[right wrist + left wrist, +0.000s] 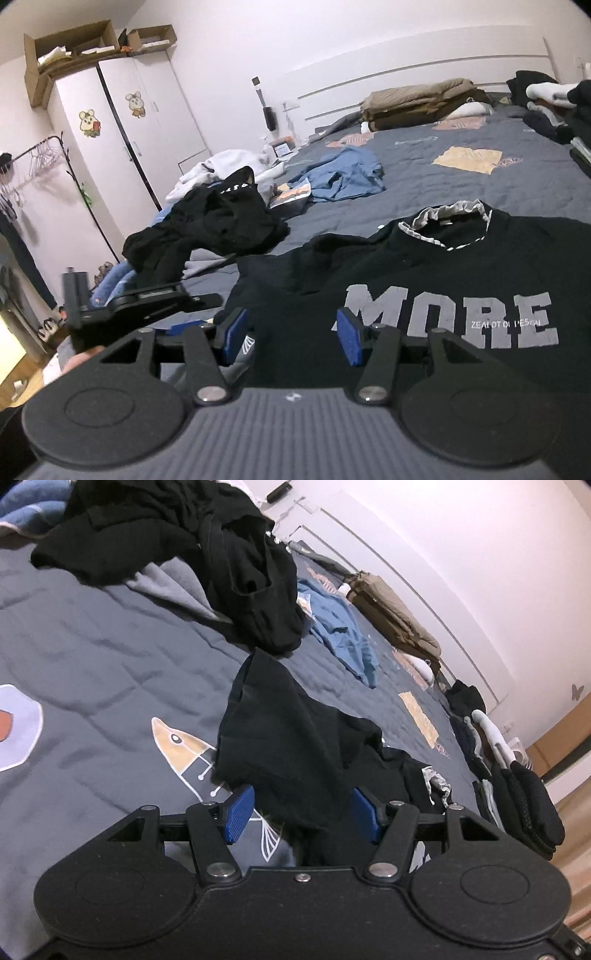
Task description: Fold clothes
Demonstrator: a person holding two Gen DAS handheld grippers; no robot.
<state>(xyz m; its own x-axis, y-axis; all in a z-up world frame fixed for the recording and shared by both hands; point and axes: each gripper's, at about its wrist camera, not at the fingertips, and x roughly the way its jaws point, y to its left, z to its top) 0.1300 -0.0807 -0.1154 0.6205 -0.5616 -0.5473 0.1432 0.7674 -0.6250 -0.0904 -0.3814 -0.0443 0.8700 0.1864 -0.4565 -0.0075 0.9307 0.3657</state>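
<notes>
The black "MORE" sweatshirt (pixel 443 280) lies spread on the bed (pixel 480 184), its hem under and just ahead of the right claw (pixel 291 338), whose jaws gape, gripping nothing. The left claw (pixel 301 814), also parted, straddles its rumpled sleeve (pixel 280 738) without pinching.

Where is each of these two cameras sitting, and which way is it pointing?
Left wrist view: sits on the left hand-held gripper, looking along its blue pads over the bedspread at a black sweatshirt; jaws open, sleeve cloth between them.
Right wrist view: sits on the right hand-held gripper, facing the sweatshirt's MORE print and the headboard; jaws open, with the left hand-held gripper at lower left.
Shared: the sweatshirt, black clothes pile, blue shirt, tan folded bedding.
</notes>
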